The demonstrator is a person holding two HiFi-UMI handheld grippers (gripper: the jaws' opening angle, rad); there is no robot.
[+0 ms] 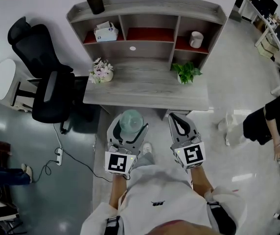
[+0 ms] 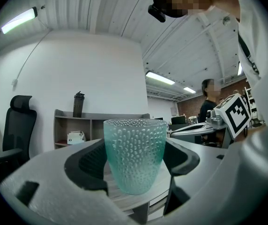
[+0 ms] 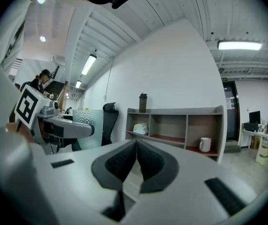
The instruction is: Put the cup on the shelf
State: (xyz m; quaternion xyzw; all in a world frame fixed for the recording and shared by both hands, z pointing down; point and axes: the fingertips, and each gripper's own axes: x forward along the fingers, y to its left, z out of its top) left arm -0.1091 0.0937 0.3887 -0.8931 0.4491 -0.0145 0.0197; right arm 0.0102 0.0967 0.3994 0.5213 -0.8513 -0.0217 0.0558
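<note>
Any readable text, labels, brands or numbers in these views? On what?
No legible text in any view.
Black-and-white square markers on left gripper and right gripper: patterns, no letters.
Small dark logo on the person's white shirt: too small to read.
Print on the white tissue box: blurred.
No print on the teal dimpled cup in left gripper.

I have my left gripper (image 1: 129, 126) held out ahead of me, its jaws clamped on either side of the cup (image 2: 135, 149), which stands upright between the pads. My right gripper (image 1: 177, 119) sits just beside it, to its right, jaws pressed together with nothing between them. My left forearm (image 1: 115, 192) and right forearm (image 1: 202, 182) reach forward behind the grippers.
</note>
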